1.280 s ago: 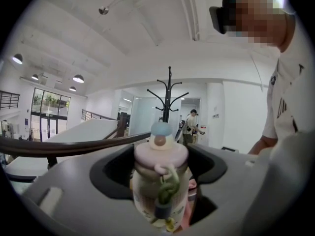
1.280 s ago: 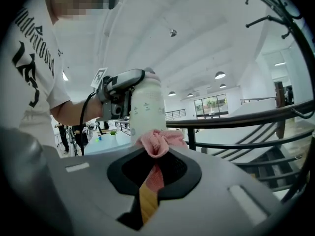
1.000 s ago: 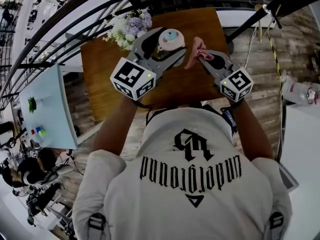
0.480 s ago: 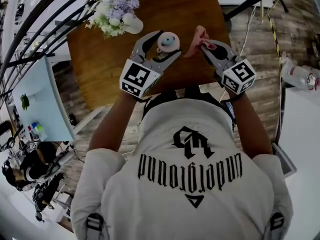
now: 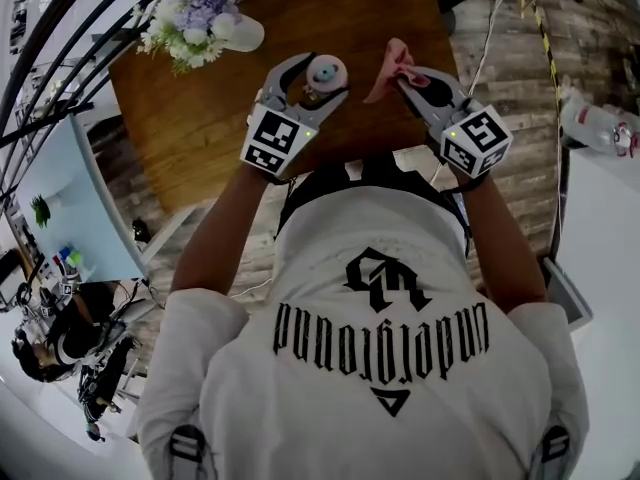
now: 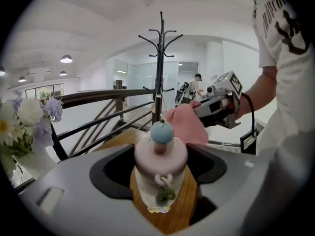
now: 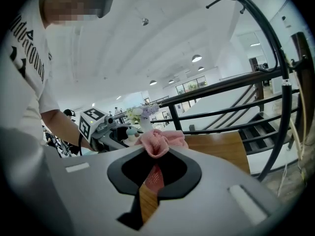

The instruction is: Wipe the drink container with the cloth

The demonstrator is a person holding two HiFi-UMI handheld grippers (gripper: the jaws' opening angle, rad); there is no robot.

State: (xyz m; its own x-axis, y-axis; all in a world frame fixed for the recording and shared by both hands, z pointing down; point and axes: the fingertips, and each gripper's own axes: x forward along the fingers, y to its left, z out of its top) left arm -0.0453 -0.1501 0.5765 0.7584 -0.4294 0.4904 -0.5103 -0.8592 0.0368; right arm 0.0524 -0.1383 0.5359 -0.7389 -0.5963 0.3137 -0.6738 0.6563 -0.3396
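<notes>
**Q:** Where is the drink container (image 5: pixel 326 71)?

**A:** It is at upper centre of the head view, over the wooden worktop (image 5: pixel 215 118). The fingers of the left gripper (image 5: pixel 318 80) are closed narrowly on its pale body, below the pink lid (image 6: pixel 161 155). Whether its base rests on the worktop cannot be told.

**Q:** And the cloth (image 5: pixel 388 65)?

**A:** It is pink and bunched, pinched between the fingers of the right gripper (image 5: pixel 405 80), just right of the container. In the left gripper view it sits directly behind the lid. It is near the lid, but contact is uncertain. The flowers (image 5: pixel 195 13) at upper left stand well apart.

**Q:** How should each handle?

**A:** The container looks small, light and rigid, with smooth sides that are probably slippery. The blue knob (image 6: pixel 162 132) and the small ornament on its front could snag. A hold low on the body, as shown, leaves the lid and upper wall free for wiping. The cloth is soft and limp, and gripping its gathered middle leaves loose folds to drag over the surface. Sideways pressure may twist the container within the fingers.
</notes>
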